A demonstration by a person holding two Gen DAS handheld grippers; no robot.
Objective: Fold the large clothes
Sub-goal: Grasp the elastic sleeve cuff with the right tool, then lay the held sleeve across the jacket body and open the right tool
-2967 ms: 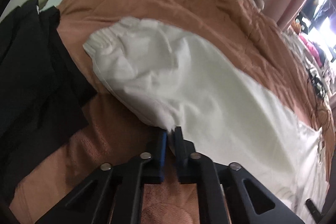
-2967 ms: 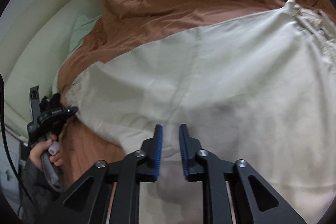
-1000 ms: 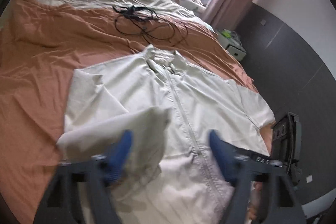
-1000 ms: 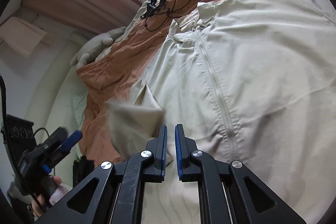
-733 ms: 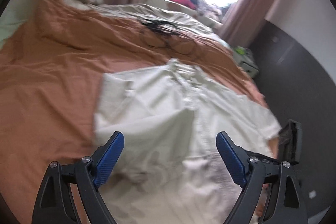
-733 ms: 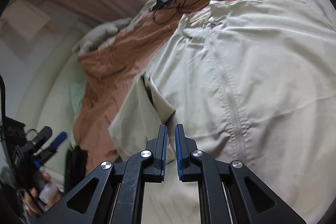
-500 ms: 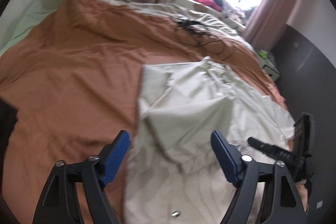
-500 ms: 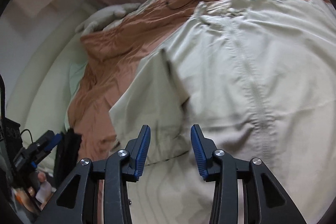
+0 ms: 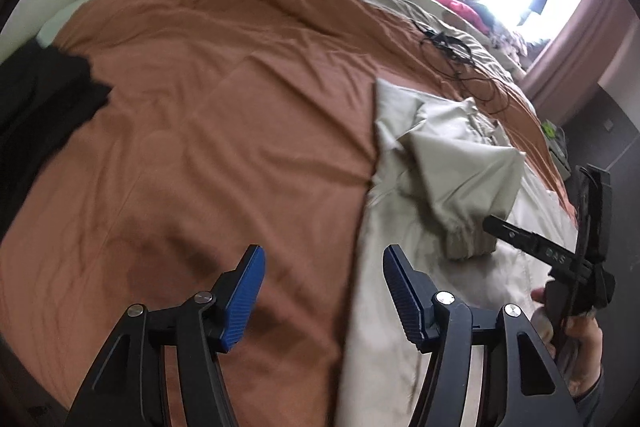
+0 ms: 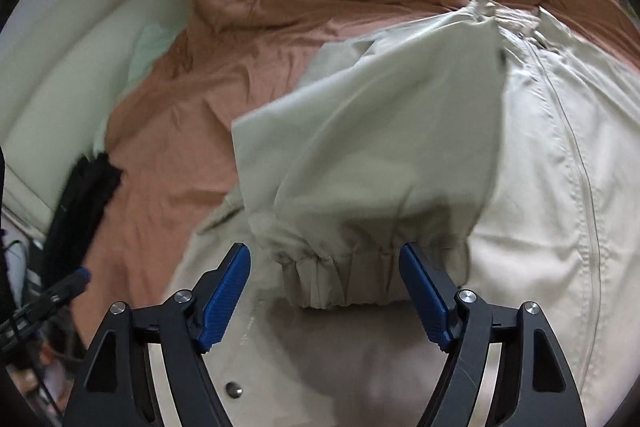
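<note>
Left wrist view: left gripper has just been narrowing, nothing between its jaws, over the jacket edge on the bedspread. Right wrist view: right gripper just spread wide, sleeve released; that loose cuff could easily slide off.

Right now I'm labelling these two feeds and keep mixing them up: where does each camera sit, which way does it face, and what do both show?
Left wrist: sits on the left gripper, jaws open over the orange bedspread; faces down the bed toward the window; the person's other hand shows at right.
Right wrist: sits on the right gripper, jaws open and just widened, above the folded sleeve of the beige jacket; no hand clearly visible.
Shared: jacket, sleeve, bedspread, black cables.
</note>
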